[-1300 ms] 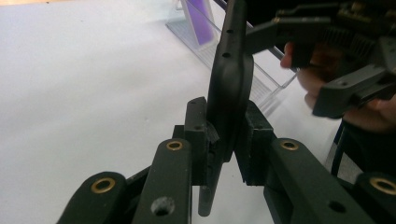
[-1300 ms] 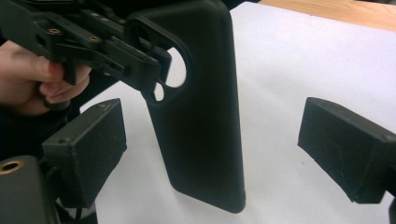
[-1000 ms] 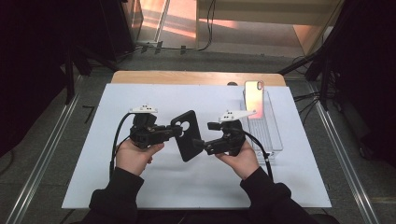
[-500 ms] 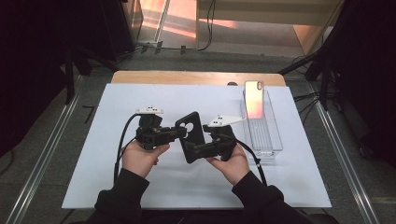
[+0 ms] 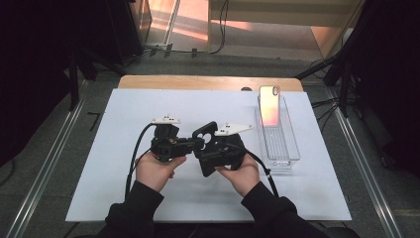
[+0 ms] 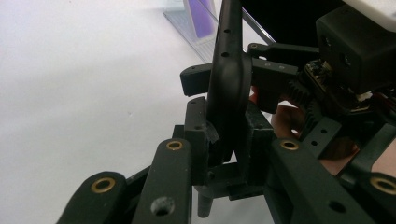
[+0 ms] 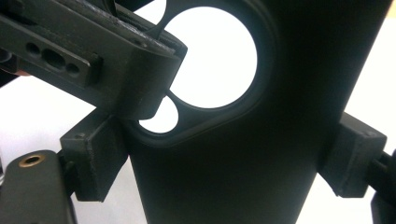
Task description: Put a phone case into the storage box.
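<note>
We see the left gripper (image 5: 195,144) clamped on the thin edge of a black phone case (image 5: 208,148), held off the white table mat (image 5: 99,148) at centre. The right gripper (image 5: 210,157) spans the case's width, one jaw at each long side; its jaws have just been closing, pads look in contact. Far right, a clear plastic bin (image 5: 285,148) holds a smartphone (image 5: 270,105) leaning upright at its far end.

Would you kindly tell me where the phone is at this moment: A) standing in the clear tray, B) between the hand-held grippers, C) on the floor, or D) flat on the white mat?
A: the phone leans upright at the far end of the clear tray, apart from both hand-held grippers, which hold a black phone case.
</note>
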A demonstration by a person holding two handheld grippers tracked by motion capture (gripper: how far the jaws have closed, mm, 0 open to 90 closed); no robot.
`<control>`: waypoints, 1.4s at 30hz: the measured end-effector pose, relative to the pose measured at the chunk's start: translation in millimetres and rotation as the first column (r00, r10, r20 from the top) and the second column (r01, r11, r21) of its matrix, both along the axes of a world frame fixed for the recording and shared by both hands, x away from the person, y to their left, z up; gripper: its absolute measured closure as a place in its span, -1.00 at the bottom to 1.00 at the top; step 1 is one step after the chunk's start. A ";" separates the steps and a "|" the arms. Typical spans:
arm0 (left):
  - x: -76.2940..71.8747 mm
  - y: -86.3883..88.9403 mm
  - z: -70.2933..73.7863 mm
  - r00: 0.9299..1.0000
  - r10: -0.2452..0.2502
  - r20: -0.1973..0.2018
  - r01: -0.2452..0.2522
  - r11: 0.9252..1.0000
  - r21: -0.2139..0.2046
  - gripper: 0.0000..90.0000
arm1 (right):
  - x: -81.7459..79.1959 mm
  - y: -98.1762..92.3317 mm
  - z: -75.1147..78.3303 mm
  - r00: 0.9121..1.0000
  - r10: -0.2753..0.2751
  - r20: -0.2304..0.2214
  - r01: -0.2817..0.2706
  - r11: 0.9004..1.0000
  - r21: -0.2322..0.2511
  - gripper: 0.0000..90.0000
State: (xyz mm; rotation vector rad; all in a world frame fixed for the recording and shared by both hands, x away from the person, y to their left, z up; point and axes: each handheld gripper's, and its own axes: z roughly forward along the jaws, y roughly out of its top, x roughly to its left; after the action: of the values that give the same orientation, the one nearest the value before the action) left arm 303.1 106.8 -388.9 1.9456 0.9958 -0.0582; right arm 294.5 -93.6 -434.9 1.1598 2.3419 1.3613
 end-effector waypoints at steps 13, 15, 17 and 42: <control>0.1 15.3 12.9 0.999 -0.048 -0.002 0.048 0.995 -0.087 0.02 | 8.3 -11.9 0.6 1.000 -0.009 -0.015 0.009 1.000 -0.011 -0.70; -0.4 17.2 12.8 0.998 -0.054 0.013 0.055 0.996 -0.069 -0.07 | 11.1 -17.3 1.3 1.000 -0.022 -0.015 0.022 1.000 -0.012 -0.70; -0.2 19.4 11.5 0.997 -0.071 0.016 0.072 0.996 -0.055 -0.09 | 13.3 -22.2 2.8 0.999 -0.032 -0.018 0.031 0.999 -0.006 -0.70; -3.8 47.5 -39.5 0.978 -0.211 0.002 0.211 0.977 0.024 -0.23 | 33.0 -86.5 42.8 0.998 0.039 -0.045 -0.036 0.997 0.065 -0.70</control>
State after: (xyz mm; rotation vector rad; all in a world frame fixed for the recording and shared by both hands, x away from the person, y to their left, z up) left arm 299.3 154.3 -428.4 2.0662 0.7871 -0.1631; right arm 327.5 -180.1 -392.1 1.1833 2.3793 1.4473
